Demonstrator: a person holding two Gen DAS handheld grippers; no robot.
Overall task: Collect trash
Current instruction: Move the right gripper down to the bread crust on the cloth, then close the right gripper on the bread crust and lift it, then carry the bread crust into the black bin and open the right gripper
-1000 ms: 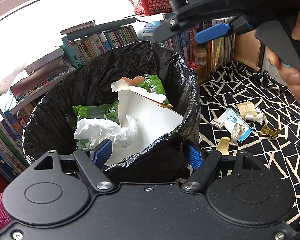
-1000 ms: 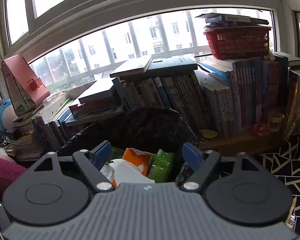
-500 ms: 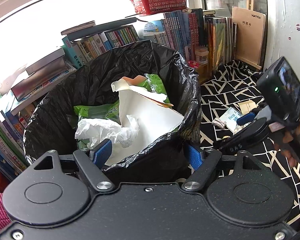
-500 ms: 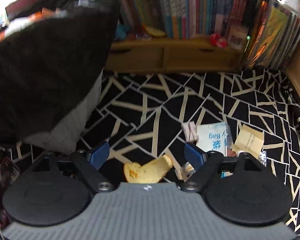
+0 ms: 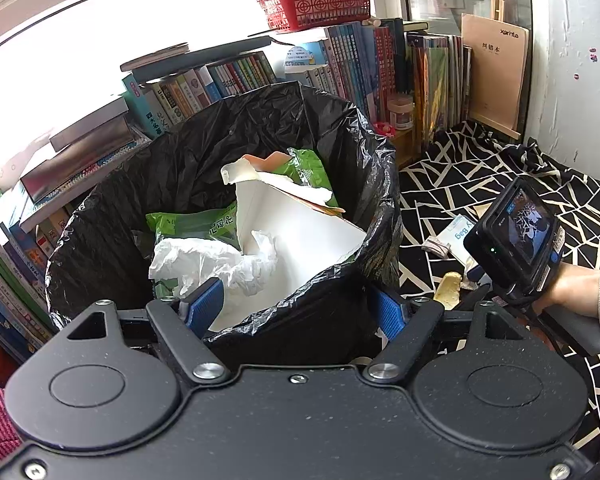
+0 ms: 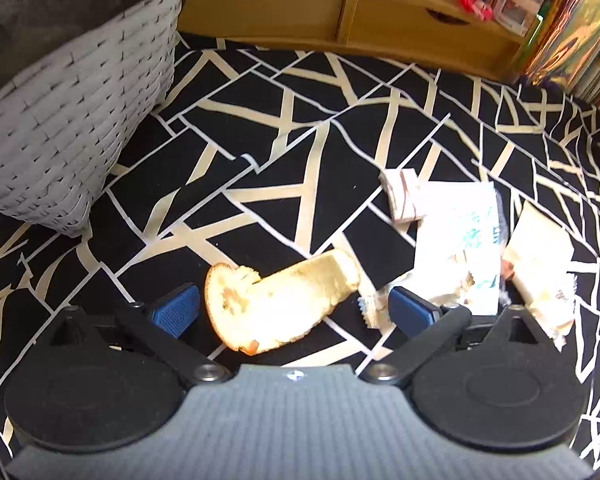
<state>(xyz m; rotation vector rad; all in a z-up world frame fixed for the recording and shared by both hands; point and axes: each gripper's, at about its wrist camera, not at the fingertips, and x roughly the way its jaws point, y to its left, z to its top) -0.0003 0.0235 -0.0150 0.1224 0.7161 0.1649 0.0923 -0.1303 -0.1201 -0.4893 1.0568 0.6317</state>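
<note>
The right gripper, jaws just opened wide, straddles the peel without gripping; the left gripper clamps the bag rim.

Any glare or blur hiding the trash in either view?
Left wrist view: window blown out white, bin bag contents sharp. Right wrist view: peel and wrappers overexposed and slightly soft, edges bent by the fisheye.
</note>
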